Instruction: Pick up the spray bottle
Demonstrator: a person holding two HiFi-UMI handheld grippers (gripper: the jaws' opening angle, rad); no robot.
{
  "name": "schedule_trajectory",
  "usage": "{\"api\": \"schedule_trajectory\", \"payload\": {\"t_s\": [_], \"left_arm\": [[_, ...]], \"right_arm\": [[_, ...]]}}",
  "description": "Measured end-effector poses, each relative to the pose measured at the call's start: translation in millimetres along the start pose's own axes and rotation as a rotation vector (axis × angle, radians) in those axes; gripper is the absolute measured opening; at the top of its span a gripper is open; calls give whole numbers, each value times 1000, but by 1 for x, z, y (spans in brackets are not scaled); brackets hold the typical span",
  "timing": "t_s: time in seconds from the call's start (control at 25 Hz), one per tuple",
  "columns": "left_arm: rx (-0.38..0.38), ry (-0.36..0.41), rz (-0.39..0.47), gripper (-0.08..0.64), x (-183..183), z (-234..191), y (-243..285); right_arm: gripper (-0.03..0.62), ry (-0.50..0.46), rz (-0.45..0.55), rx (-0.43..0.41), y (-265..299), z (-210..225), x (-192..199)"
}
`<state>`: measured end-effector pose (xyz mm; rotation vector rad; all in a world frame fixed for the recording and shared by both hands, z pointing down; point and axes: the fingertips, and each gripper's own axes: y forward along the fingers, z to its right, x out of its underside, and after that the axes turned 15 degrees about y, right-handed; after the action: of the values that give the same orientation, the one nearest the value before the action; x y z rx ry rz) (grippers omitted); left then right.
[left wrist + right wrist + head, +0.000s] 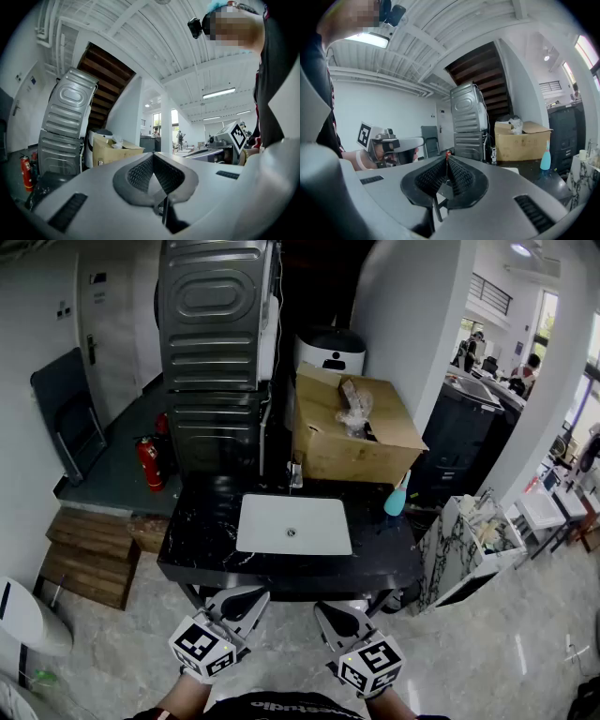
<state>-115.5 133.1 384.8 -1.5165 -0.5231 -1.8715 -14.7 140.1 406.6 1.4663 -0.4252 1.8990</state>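
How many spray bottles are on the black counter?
1. The teal plastic spray bottle stands at the black marble counter's right rear corner, beside the brown cardboard box. Others could be hidden behind that box.

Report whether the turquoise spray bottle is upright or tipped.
Upright: turquoise plastic spray bottle stands on black marble countertop, nozzle up.

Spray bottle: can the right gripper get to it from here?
Probably yes: the spray bottle stands exposed at the right edge of the counter, nothing between it and the right gripper, though the shut jaws must open first.
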Motion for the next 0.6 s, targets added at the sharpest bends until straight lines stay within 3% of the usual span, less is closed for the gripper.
{"api": "schedule_trajectory", "payload": {"t_s": [0.6], "left_arm": [[-5,-20,3,15,6,1,2]], "right_arm": [[38,-21,14,19,-1,5,4]]}}
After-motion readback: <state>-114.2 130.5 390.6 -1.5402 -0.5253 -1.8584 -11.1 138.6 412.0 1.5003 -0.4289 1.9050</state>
